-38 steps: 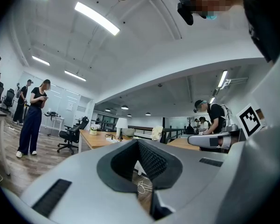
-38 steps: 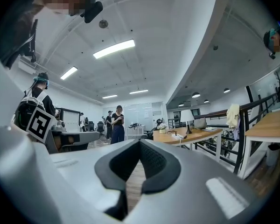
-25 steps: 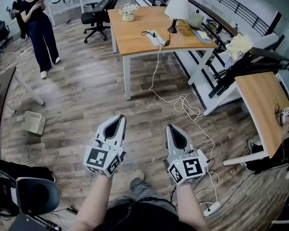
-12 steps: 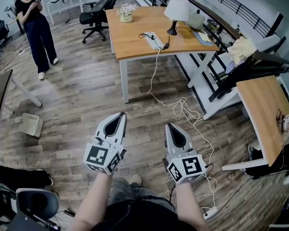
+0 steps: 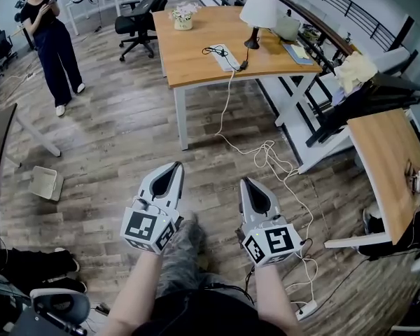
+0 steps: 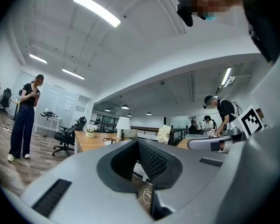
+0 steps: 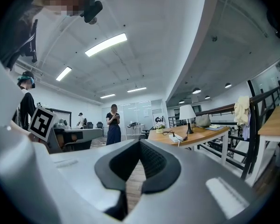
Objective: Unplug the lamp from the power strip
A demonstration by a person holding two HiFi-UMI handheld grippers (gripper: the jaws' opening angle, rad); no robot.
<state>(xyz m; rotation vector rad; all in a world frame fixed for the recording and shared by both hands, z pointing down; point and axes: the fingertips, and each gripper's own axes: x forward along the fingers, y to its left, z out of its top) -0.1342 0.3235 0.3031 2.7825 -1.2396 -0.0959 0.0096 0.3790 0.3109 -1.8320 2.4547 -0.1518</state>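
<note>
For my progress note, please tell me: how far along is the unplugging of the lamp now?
Done: nothing yet; the lamp appears plugged into the power strip on the table. In hand: nothing; the left gripper and right gripper are shut and empty, over the floor, far from that table. Left: go there, grip the plug, pull it out.

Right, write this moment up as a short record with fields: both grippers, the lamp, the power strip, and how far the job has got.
left gripper: shut, empty, over the wood-plank floor
right gripper: shut, empty, beside the left one
lamp: white shade, black base, upright on the far wooden table with white legs
power strip: white, flat on that table beside the lamp
cord: white, hangs from the table to a loose tangle on the floor
task state: not begun; both grippers far from the table
</note>
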